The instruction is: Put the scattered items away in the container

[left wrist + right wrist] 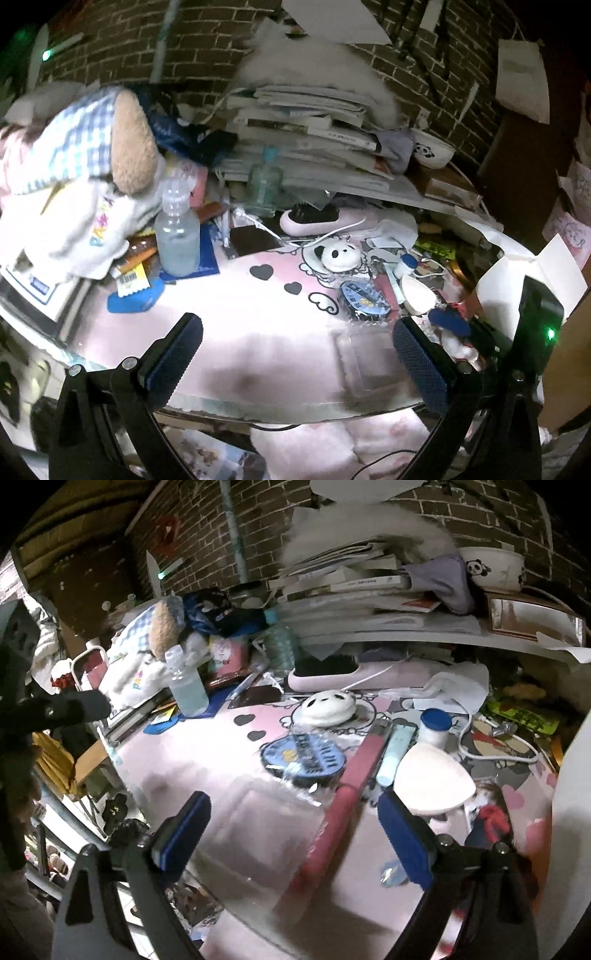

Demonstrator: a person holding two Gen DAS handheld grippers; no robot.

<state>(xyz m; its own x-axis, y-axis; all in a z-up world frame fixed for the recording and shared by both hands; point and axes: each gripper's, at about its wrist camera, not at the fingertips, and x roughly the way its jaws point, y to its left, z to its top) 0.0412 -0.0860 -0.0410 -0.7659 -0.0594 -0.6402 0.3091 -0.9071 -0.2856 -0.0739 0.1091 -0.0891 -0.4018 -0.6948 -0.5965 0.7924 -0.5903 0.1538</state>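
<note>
Two bottles are seen at the back left of the worktop: one frosted clear bottle point(176, 236) and one green-tinted bottle with a blue cap point(265, 184). One small white jar with a blue lid point(435, 726) is counted. One round panda-faced object point(328, 706), one panda-printed bowl point(495, 568) and one plush toy in a checked cloth point(92, 144) are seen. One pink hairbrush point(321, 218), one white teardrop-shaped sponge point(432, 781), one round blue packet point(303, 758), one pink stick point(364, 758) and one pale blue tube point(395, 751) are counted. Two black hearts point(261, 272) are printed on the pink mat. One stack of books point(306, 136) is seen; its books cannot be counted.
</note>
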